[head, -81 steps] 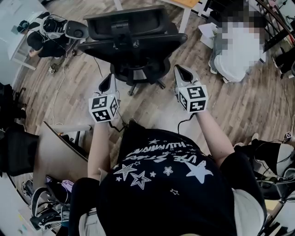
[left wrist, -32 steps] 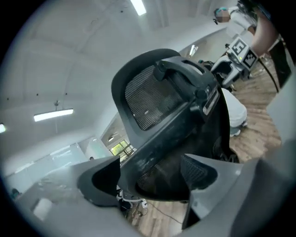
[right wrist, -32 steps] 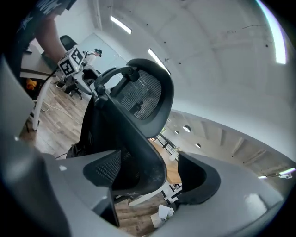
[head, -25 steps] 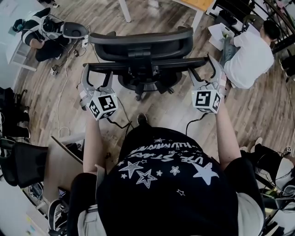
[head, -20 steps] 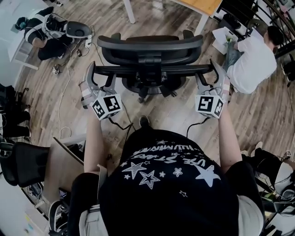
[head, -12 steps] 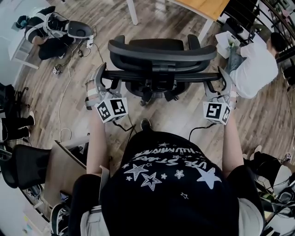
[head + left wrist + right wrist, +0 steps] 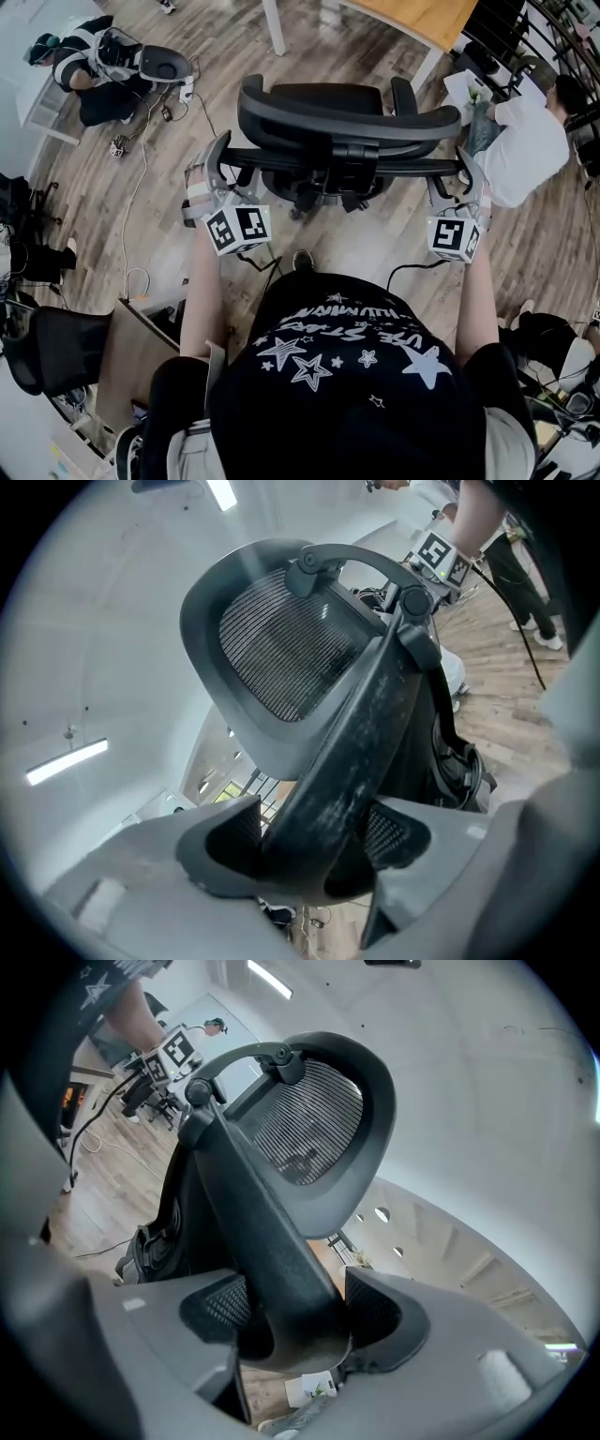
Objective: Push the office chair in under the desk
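The black mesh office chair (image 7: 347,117) stands with its back to me, short of the wooden desk (image 7: 422,14) on white legs at the top of the head view. My left gripper (image 7: 223,150) grips the left end of the backrest's top bar (image 7: 337,167), and my right gripper (image 7: 464,164) grips its right end. Both pairs of jaws have just been closing. In the left gripper view the dark frame bar (image 7: 356,761) fills my left gripper (image 7: 314,841), pads pressed on it. The right gripper view shows the bar (image 7: 272,1251) clamped in my right gripper (image 7: 291,1321).
A person in white (image 7: 530,141) sits on the floor right of the chair. Bags and gear (image 7: 112,66) lie at the upper left, with a cable (image 7: 131,187) trailing over the wood floor. Another black chair (image 7: 47,337) and a brown board (image 7: 122,347) stand at the lower left.
Both grippers closed on the ends of the backrest bar. Chair and grippers have since shifted towards the desk, which now shows more at the top of the head view.
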The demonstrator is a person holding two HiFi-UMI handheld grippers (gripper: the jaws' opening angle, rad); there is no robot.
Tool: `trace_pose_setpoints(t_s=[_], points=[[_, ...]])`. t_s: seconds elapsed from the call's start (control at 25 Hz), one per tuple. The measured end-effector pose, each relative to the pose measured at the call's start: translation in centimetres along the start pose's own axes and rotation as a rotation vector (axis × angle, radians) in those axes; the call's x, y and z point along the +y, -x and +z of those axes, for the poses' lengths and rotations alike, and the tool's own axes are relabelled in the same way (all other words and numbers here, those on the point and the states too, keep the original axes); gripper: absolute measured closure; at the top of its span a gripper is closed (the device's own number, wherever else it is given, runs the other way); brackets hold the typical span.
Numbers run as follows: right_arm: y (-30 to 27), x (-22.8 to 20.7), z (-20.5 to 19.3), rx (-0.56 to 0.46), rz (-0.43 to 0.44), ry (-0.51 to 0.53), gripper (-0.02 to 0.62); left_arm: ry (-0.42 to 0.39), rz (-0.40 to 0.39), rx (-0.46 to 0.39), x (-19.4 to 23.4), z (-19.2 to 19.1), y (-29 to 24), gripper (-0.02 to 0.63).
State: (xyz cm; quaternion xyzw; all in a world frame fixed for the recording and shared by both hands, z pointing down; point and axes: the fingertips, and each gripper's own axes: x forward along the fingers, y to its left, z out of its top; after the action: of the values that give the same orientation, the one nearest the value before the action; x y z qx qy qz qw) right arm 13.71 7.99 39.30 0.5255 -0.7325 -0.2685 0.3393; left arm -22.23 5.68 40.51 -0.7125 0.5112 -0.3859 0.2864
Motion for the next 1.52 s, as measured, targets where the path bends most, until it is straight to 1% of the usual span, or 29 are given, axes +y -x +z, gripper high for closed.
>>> trace_pose_setpoints(t_s=[0.16,0.36,0.6,0.76,0.88,1.12,1.28,1.4,1.52], points=[[-1.8,-0.1,0.3,0.012,-0.010,-0.011,0.304,0.011,-0.002,0.000,0.9,-0.5,-2.0,0.285],[-2.0,0.3,-0.3,0.019,-0.031,-0.014,0.304,0.001,-0.003,0.000,0.8,-0.6,-3.2,0.285],[-2.8,0.8,-0.7,0.050,-0.060,-0.025,0.304,-0.019,0.003,-0.049,1.1,-0.8,-5.0,0.285],[-4.8,1.1,-0.2,0.068,-0.067,-0.033,0.304,-0.025,-0.006,-0.069,2.1,-1.8,-7.4,0.285],[-6.7,0.7,1.1,0.086,-0.056,-0.035,0.304,-0.014,-0.032,-0.064,3.7,-2.5,-9.4,0.285],[-9.1,-0.5,1.5,0.073,-0.063,-0.037,0.304,-0.014,-0.035,-0.071,5.2,-2.4,-12.1,0.285],[-10.9,-1.7,0.7,0.043,-0.078,-0.042,0.304,-0.016,-0.039,-0.078,5.5,-1.5,-14.5,0.285],[-12.5,-2.4,-0.7,0.042,-0.085,-0.042,0.305,-0.019,-0.035,-0.083,5.1,-0.9,-16.9,0.285],[-14.8,-3.4,-1.2,0.058,-0.077,-0.043,0.305,-0.017,-0.041,-0.089,5.5,-0.6,-19.7,0.285]])
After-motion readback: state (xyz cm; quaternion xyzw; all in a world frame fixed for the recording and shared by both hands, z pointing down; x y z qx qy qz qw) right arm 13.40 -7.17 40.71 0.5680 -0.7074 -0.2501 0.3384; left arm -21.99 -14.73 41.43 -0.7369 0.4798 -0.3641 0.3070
